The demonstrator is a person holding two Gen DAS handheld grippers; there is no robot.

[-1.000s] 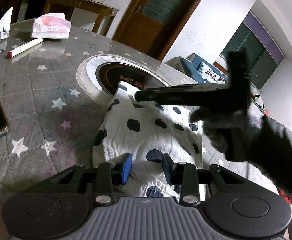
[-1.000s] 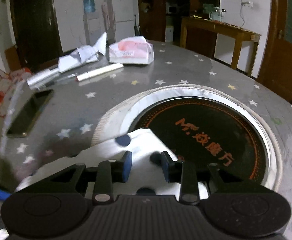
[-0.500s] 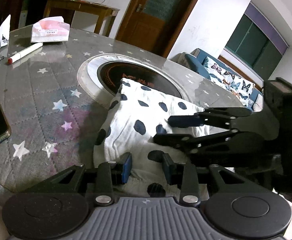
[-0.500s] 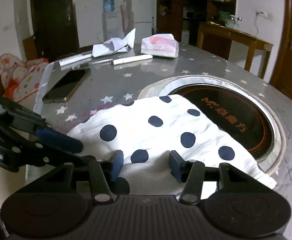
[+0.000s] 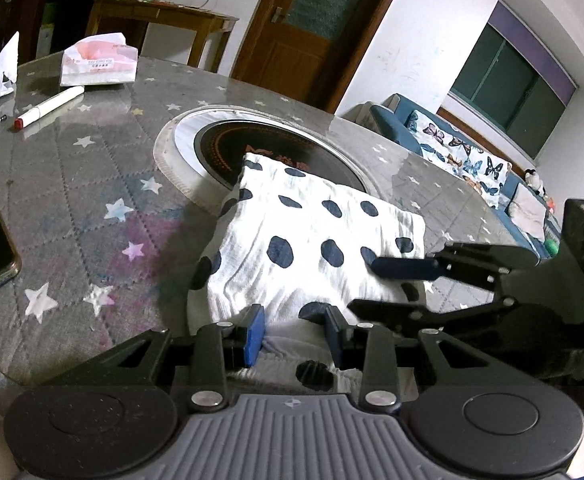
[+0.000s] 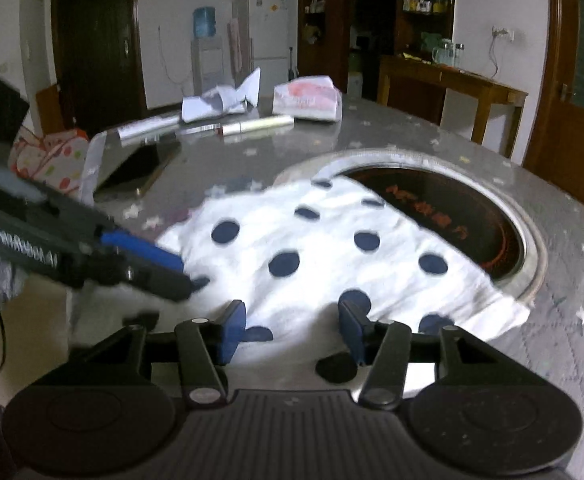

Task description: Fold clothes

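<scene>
Both tongs [image 5: 294, 334] perhaps over garment [image 5: 312, 248] edge

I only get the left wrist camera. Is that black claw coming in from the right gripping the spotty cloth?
Observer: No. In the right wrist view the right gripper is open, with its pads wide apart above the polka-dot garment.
Visitor: What's on the side of the room I can't see?
Observer: A white fridge with a water dispenser beside it.
Visitor: Anything next to the table over there?
Observer: Some red-and-white spotted fabric just beyond the table's edge. I cannot tell what it is.
</scene>
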